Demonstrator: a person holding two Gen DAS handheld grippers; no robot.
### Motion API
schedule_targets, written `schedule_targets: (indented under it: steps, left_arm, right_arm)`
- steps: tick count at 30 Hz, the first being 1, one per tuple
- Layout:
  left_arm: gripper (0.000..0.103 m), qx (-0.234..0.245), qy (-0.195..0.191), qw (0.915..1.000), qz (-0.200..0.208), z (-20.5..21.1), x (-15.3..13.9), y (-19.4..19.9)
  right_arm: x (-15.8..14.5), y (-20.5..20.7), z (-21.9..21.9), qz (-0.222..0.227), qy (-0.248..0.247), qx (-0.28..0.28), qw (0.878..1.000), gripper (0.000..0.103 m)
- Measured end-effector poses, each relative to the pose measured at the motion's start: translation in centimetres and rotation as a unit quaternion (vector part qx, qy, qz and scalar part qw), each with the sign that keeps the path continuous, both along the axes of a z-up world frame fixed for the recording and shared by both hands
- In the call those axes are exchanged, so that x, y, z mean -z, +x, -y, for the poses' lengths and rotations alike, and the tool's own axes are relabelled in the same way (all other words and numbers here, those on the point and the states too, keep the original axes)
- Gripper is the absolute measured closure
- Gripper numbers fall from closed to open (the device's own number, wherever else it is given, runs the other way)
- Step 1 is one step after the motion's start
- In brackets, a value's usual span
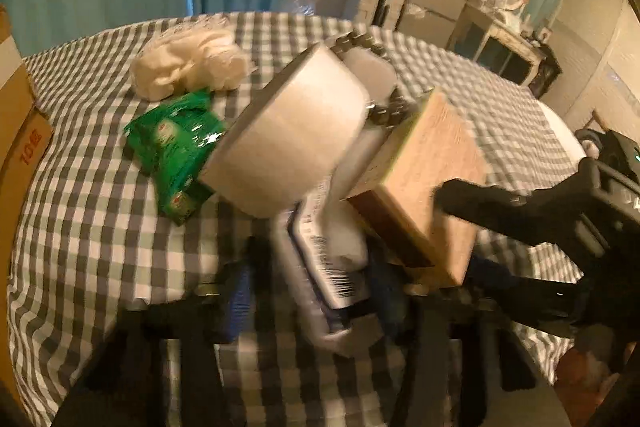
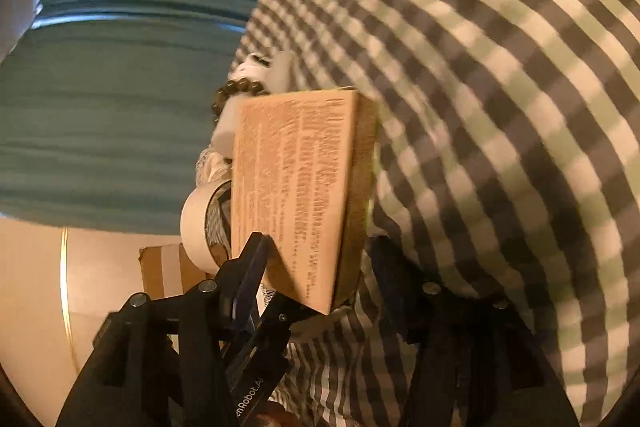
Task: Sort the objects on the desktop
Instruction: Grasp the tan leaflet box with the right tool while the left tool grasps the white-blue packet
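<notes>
Right claw [image 2: 316, 279] pinches a printed cardboard box [image 2: 296, 195]; left claw [image 1: 320, 291] pinches a glossy white packet [image 1: 332, 259].

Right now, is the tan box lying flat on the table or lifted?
Lifted and tilted: the tan box sits clamped in the right hand-held gripper, above the checkered cloth.

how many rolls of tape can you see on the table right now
1. A wide whitish roll of tape sits mid-table on the checked cloth, between the green packets and the tan printed box. The pile may hide others.
</notes>
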State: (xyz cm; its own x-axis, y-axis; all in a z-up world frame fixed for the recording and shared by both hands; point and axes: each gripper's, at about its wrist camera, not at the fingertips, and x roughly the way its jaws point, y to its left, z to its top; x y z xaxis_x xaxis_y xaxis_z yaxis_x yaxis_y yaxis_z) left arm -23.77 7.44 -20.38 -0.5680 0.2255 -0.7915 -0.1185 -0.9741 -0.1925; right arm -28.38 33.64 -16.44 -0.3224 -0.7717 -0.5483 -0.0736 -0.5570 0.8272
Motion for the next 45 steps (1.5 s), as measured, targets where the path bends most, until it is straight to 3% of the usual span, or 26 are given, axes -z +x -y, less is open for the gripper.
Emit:
schedule_targets:
  steps: [6, 7, 8, 9, 10, 11, 13, 15, 16, 17, 19, 21, 23, 24, 27, 29, 32, 33, 35, 37, 42, 45]
  left_arm:
    - [0.082, 0.006, -0.022, 0.9994, -0.026, 0.5, -1.9, 2.4]
    - [0.082, -0.001, -0.022, 0.9993, -0.03, 1.3, -2.5, 3.0]
    - [0.082, -0.012, -0.017, 0.9991, -0.037, 2.5, -3.1, 3.9]
    - [0.082, -0.018, -0.01, 0.9988, -0.043, 3.3, -3.8, 4.5]
    - [0.082, -0.023, -0.007, 0.9986, -0.048, 4.3, -4.3, 5.3]
    - [0.082, -0.024, -0.014, 0.9983, -0.051, 5.1, -4.7, 6.1]
    - [0.082, -0.015, -0.027, 0.9985, -0.046, 5.6, -4.9, 6.5]
    - [0.082, -0.01, -0.035, 0.9988, -0.034, 6.1, -4.3, 6.7]
    - [0.082, -0.012, -0.036, 0.9988, -0.029, 6.4, -3.8, 7.2]
    - [0.081, -0.014, -0.033, 0.999, -0.028, 6.5, -3.6, 7.2]
    - [0.08, -0.021, -0.017, 0.9991, -0.033, 6.5, -3.6, 7.1]
    - [0.069, -0.021, 0.008, 0.9993, -0.03, 6.1, -3.4, 6.4]
    - [0.042, -0.014, 0.038, 0.9988, -0.03, 6.0, -3.3, 5.8]
    - [0.041, -0.009, 0.05, 0.9983, -0.028, 5.9, -3.2, 5.4]
    - [0.041, 0.007, 0.066, 0.9976, -0.019, 5.1, -2.5, 4.6]
    - [0.041, 0.022, 0.042, 0.9988, -0.009, 4.0, -1.4, 3.9]
    - [0.046, 0.03, -0.008, 0.9988, 0.039, 2.5, 1.1, 2.6]
    - [0.047, 0.028, -0.011, 0.9991, 0.031, 2.4, 1.3, 2.7]
    - [0.064, 0.03, 0.007, 0.9994, 0.013, 2.5, 1.0, 3.2]
    - [0.068, 0.028, 0.002, 0.9996, 0.004, 2.4, 0.9, 3.4]
    - [0.069, 0.017, -0.033, 0.9992, -0.015, 3.3, 0.2, 4.2]
    - [0.07, 0.005, -0.08, 0.9964, -0.027, 4.5, -0.7, 5.1]
  right_arm:
    - [-4.5, 1.7, 0.2, -0.093, 0.061, -0.018, 0.994, 0.08]
    - [-5.5, 2.2, 0.2, -0.114, 0.093, -0.025, 0.989, 0.098]
    - [-6.3, 2.6, 0.2, -0.132, 0.14, -0.029, 0.981, 0.102]
    - [-7.4, 3.1, 0.6, -0.161, 0.207, -0.029, 0.965, 0.102]
    - [-8.0, 3.6, 0.7, -0.178, 0.237, -0.035, 0.954, 0.102]
    - [-8.2, 3.7, 0.6, -0.179, 0.236, -0.045, 0.954, 0.102]
    - [-7.3, 3.4, 0.1, -0.142, 0.175, -0.057, 0.973, 0.102]
    - [-6.3, 3.3, 0.2, -0.109, 0.135, -0.06, 0.983, 0.098]
    - [-5.9, 3.4, 0.7, -0.097, 0.141, -0.066, 0.983, 0.093]
    - [-5.8, 3.4, 1.3, -0.09, 0.151, -0.071, 0.982, 0.074]
    - [-5.7, 3.6, 2.1, -0.09, 0.151, -0.063, 0.982, 0.048]
    - [-6.0, 3.7, 2.3, -0.089, 0.136, -0.034, 0.986, 0.038]
    - [-6.3, 3.6, 2.8, -0.094, 0.135, -0.013, 0.986, 0.029]
    - [-6.5, 3.5, 3.4, -0.097, 0.143, -0.007, 0.985, 0.022]
    - [-5.4, 2.3, 4.0, -0.089, 0.137, -0.008, 0.987, 0.021]
    - [-4.4, 1.4, 3.7, -0.069, 0.106, 0.0, 0.992, 0.021]
    - [-3.9, 0.1, 4.1, -0.047, 0.086, 0.006, 0.995, 0.02]
    - [-3.9, -0.3, 4.4, -0.043, 0.095, 0.008, 0.995, 0.02]
    - [-3.8, -0.6, 4.8, -0.042, 0.1, 0.015, 0.994, 0.018]
    - [-3.7, -0.5, 5.3, -0.039, 0.107, 0.015, 0.993, 0.017]
    - [-3.6, -0.6, 5.8, -0.046, 0.152, -0.018, 0.987, 0.022]
    - [-4.8, 0.4, 4.6, -0.061, 0.196, -0.014, 0.979, 0.023]
